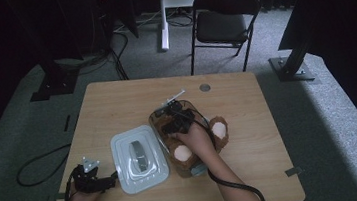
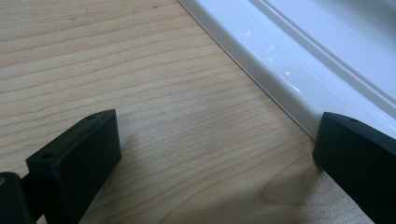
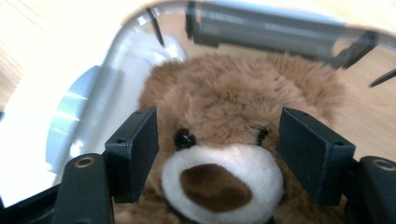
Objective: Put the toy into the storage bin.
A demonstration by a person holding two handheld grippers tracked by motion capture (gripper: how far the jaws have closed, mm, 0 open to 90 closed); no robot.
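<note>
A brown teddy bear (image 1: 218,129) lies in a clear plastic box (image 1: 156,120) at the table's middle, its pale-soled feet sticking out toward the person. My right gripper (image 1: 173,115) reaches down into the box over the bear's head. In the right gripper view the bear (image 3: 233,93) faces the camera inside the box (image 3: 121,65), and my right gripper (image 3: 217,149) is open, one jaw on each side of the muzzle. My left gripper (image 1: 112,180) rests low at the front left, open, beside the white lid (image 1: 121,146). In its own view my left gripper (image 2: 215,154) spans bare table (image 2: 140,70) at the lid's (image 2: 303,56) edge.
The lid has a grey handle (image 1: 138,154) at its centre. A round grommet (image 1: 205,87) sits near the table's far edge. Beyond the table stand a black folding chair (image 1: 223,23) and a white desk leg (image 1: 161,17). A cable (image 1: 37,165) loops on the floor at the left.
</note>
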